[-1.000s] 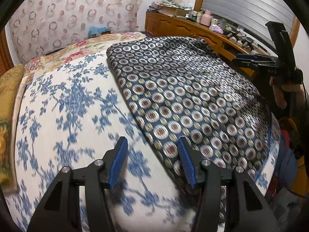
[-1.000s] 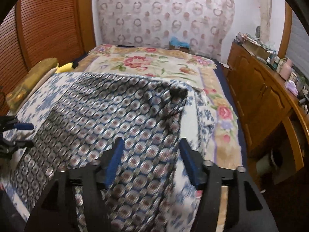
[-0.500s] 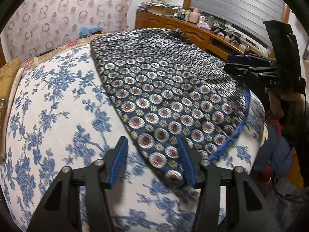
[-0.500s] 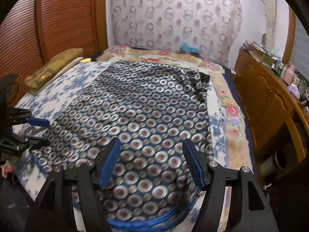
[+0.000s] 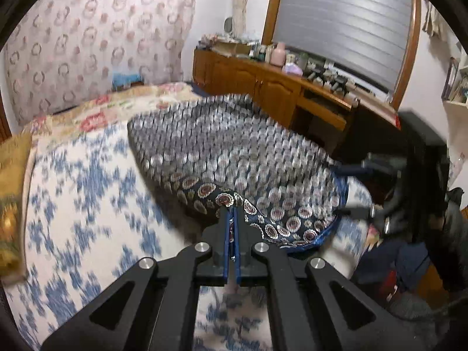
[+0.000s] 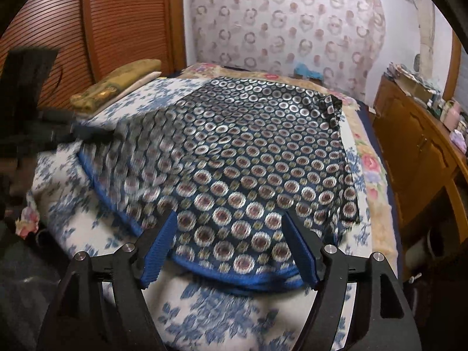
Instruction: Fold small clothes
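The left gripper (image 5: 232, 213) pinches a raised corner of the dark medallion-patterned garment (image 6: 248, 158); the right gripper (image 6: 231, 234) is opening, nothing pressed (its blue-edged hem lies between). The garment spreads across the floral-sheeted bed (image 6: 204, 307).

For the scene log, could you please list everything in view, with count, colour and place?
patterned garment: one, navy with circle print and blue hem, spread on the bed.
bedspread: one, white with blue flowers, under the garment.
floral quilt: one, cream with pink roses, far side of the bed.
cushion: one, golden, by the slatted wooden door.
cabinet: one, brown wood, cluttered top, under the shuttered window.
left claw: black with blue pads, shut on the garment's near corner.
right claw: black with blue pads, jaws opening above the hem, nothing gripped.
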Tool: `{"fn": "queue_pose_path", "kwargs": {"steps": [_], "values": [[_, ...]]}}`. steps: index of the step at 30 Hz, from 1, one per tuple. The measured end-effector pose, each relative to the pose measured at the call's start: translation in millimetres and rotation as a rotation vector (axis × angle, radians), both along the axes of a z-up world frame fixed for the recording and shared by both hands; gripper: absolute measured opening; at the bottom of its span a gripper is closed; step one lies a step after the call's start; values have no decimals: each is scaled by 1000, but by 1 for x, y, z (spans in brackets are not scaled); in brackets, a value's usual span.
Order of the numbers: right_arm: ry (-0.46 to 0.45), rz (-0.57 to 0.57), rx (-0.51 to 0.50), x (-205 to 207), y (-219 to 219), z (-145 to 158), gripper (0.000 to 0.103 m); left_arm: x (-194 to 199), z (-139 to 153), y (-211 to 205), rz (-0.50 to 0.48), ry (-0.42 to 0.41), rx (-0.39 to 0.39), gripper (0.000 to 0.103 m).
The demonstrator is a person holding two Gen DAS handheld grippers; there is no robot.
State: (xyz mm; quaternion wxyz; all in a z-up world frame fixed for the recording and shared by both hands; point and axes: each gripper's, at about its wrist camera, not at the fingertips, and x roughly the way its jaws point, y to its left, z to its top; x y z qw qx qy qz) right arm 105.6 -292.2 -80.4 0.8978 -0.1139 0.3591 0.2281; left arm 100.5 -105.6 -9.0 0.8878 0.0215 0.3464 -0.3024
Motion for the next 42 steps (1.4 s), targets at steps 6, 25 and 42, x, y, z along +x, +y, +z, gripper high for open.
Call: {"fn": "queue_pose_path", "kwargs": {"steps": [6,25,42], "values": [[17,20,-16,-12,0,-6,77,20,16,-5,14,-36,-9,0],[38,42,-57,-4,0,-17,77,46,17,-14,52,-57,-1,0],[0,-61,-107,40,-25,0,6,68,15,5,105,-44,-14,0]]}}
